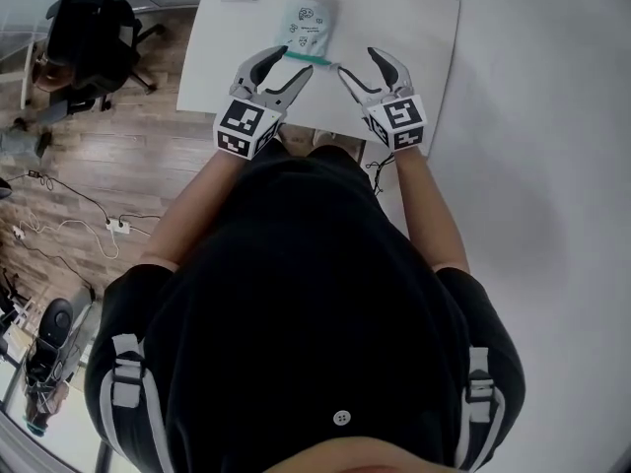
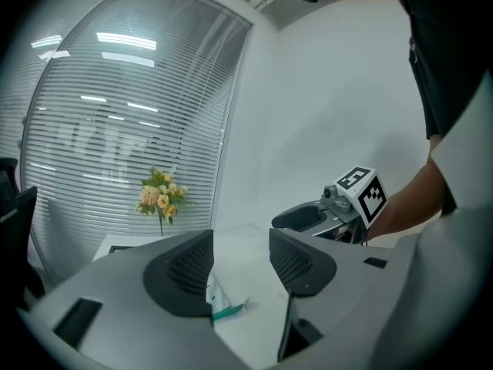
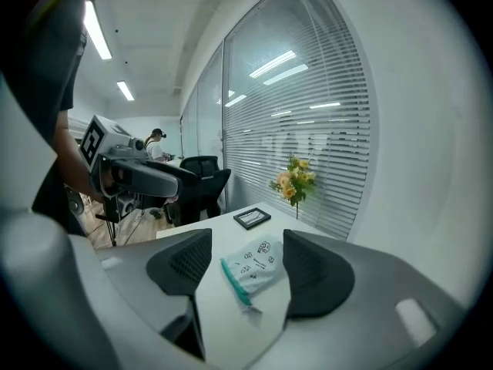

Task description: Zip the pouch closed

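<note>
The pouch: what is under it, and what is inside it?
Under the pouch only the white table shows. Its printed side covers the inside, so contents cannot be seen.

Pale pouch point(image 1: 309, 26) with dark doodle print, green zip strip point(image 1: 310, 58), white table point(image 1: 424, 37), yellow flowers point(image 3: 295, 179), brown wood-grain floor point(image 1: 118, 180)

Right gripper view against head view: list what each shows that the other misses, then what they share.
Only the right gripper view: the yellow flowers and the window blinds. Only the head view: the marker cube on the right gripper, and the power strip with cables on the floor. Both: the pouch with its green zip lying on the white table, the black frame, and the left gripper, jaws apart.
</note>
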A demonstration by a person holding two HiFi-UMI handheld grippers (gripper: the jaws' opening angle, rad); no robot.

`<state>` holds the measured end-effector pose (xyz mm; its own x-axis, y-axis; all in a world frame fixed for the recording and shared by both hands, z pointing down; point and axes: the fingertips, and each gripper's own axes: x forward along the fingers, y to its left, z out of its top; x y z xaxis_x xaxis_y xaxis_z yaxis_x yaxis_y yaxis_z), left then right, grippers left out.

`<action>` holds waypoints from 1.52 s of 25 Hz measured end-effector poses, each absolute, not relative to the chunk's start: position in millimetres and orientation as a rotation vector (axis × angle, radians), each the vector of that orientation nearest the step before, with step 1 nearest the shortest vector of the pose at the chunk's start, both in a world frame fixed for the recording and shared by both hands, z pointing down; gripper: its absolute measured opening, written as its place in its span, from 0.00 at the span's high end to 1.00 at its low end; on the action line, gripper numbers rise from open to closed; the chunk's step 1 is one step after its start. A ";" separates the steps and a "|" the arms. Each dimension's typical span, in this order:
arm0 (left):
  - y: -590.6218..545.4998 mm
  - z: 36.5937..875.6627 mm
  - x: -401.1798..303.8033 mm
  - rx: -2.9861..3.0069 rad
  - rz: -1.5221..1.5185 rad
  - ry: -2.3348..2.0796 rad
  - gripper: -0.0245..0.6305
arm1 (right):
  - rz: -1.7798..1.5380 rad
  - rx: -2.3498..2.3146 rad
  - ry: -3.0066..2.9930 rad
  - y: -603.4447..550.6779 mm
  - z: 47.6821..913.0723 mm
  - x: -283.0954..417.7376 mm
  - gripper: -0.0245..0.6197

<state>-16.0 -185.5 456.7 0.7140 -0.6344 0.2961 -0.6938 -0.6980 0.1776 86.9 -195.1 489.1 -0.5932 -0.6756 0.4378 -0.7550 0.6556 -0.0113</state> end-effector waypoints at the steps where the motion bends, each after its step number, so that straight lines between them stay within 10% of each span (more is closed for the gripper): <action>1: -190.0 463.8 -11.7 2.622 0.323 -1.051 0.61 | 0.277 1.096 -2.469 -200.0 497.5 90.4 0.50; 38: -194.7 701.5 61.6 2.077 0.866 -0.881 0.63 | 0.262 0.351 -2.159 -214.9 733.3 94.2 0.74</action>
